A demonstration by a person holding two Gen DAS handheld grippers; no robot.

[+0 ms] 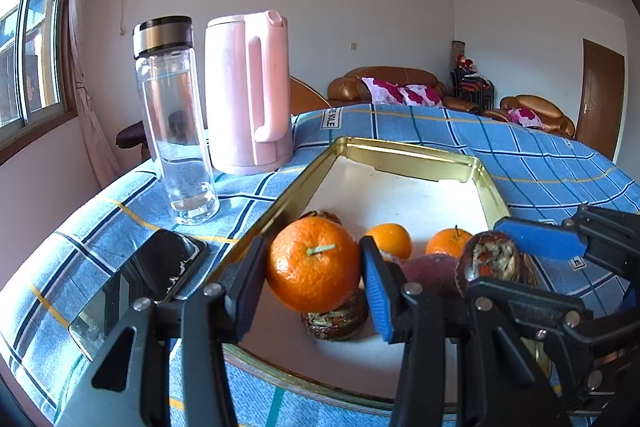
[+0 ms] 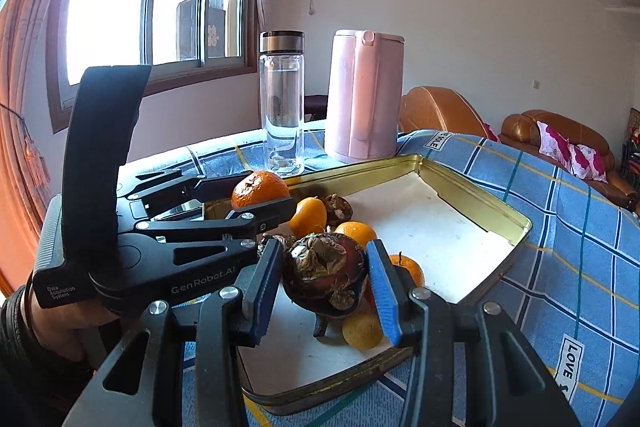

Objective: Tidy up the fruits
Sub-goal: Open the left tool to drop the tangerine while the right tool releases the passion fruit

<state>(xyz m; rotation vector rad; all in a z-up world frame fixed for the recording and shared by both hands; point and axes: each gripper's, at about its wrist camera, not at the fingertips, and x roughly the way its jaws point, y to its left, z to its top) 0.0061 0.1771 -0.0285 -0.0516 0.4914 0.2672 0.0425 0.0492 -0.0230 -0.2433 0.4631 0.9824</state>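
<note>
Round orange tangerine [image 1: 313,264] was clamped by left gripper [image 1: 314,279], dark brown mangosteen [image 2: 326,275] by right gripper [image 2: 325,285], over gold metal tray [image 1: 404,151]; clear glass bottle [image 1: 176,131], pink plastic kettle [image 1: 248,95] stood behind.

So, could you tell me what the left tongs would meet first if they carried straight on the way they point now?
Probably the small orange mandarin lying in the gold metal tray, just beyond the large orange mandarin that the left tongs hold; depth is unclear.
</note>
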